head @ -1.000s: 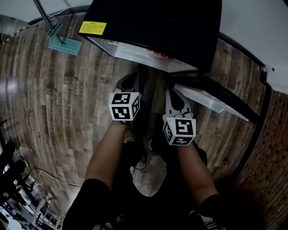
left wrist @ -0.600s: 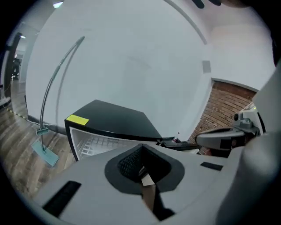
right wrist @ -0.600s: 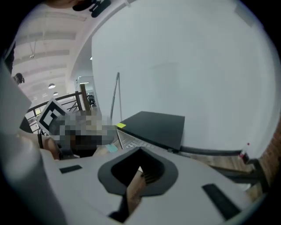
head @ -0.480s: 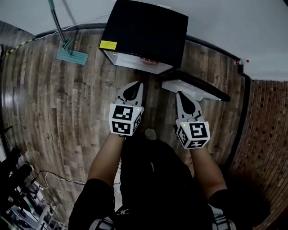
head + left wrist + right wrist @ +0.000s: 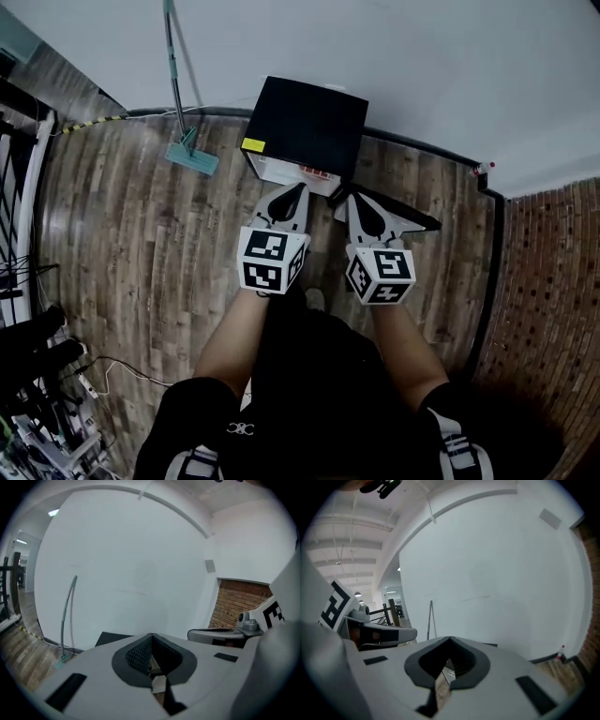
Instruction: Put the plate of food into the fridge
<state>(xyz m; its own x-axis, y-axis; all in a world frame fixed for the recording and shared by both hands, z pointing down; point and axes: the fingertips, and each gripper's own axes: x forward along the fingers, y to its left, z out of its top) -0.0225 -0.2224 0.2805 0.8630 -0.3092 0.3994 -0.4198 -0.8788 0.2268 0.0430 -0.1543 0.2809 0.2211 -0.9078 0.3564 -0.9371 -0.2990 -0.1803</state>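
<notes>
- Since the earlier frames the fridge (image 5: 305,127) sits smaller and higher in the head view. Both grippers have come back from its open front, and more floor (image 5: 141,244) lies between the person and the cabinet.
- Meaning for the task: the withdrawal with empty tools suggests the placing step is over. The remaining step is judged to be closing the door (image 5: 398,217), which stands open to the right of the cabinet.
- Left gripper (image 5: 298,190): jaws fully together, nothing between them. Its own view shows the pads meeting at the tips, with only the white wall (image 5: 140,564) and the fridge top beyond.
- Right gripper (image 5: 353,202): jaws together as well, holding nothing. A sliver of floor shows through the gap behind the tips in its own view.
- Both grippers point toward the fridge, held near its front but apart from it. The right one is nearer the door.
- Task item: no plate of food is in either gripper or on the floor. A small reddish patch (image 5: 317,172) shows on the white interior at the open front. It is probably the plate, but it is too small to confirm.
- Count:
- one fridge, black, with one door;
- two grippers, each carrying one marker cube;
- one mop (image 5: 190,157) leaning against the wall to the left of the fridge;
- one reddish patch inside the fridge.
</notes>
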